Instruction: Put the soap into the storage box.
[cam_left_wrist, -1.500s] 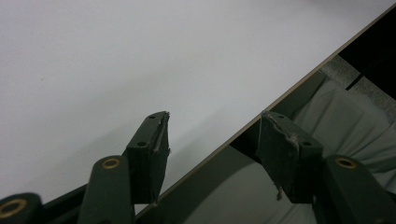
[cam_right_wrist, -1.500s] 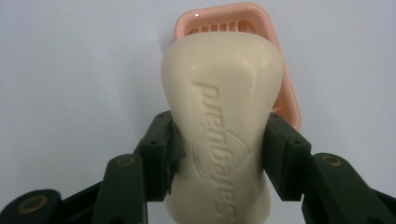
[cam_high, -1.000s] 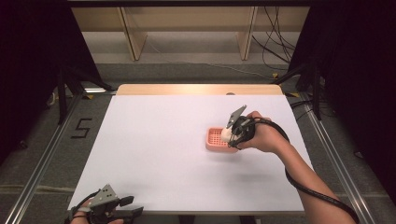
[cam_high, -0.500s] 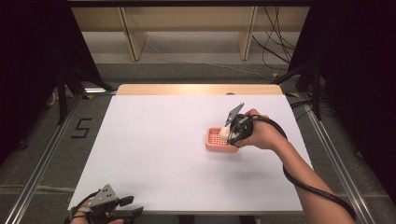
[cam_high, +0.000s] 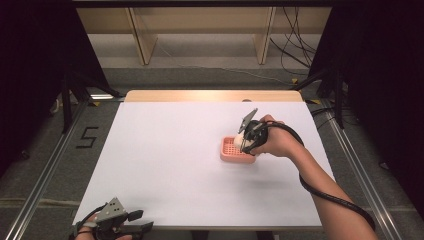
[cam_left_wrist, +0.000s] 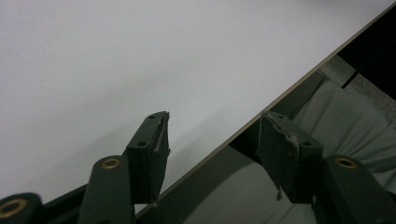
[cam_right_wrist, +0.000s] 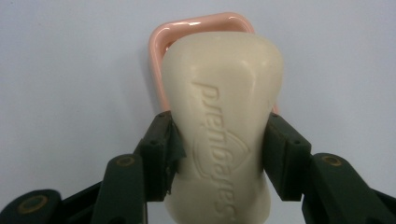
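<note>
A cream bar of soap (cam_right_wrist: 224, 126) with embossed lettering is clamped between the pads of my right gripper (cam_right_wrist: 217, 149), which is shut on it. The soap (cam_high: 239, 139) hangs just above a pink soap dish (cam_high: 233, 150) at the table's right middle; the dish rim (cam_right_wrist: 187, 25) shows behind the bar. My left gripper (cam_high: 125, 222) rests at the table's front left corner. Its jaws stand apart over the table edge with nothing between them, as the left gripper view (cam_left_wrist: 212, 140) shows.
The white table top (cam_high: 165, 150) stretches wide to the left of the dish. A black cable (cam_high: 320, 190) trails from the right gripper along the forearm. Wooden shelf legs (cam_high: 142, 42) stand beyond the table's far edge.
The right gripper with the soap has shifted slightly over the pink dish and tilted a little. The left gripper has stayed where it was.
</note>
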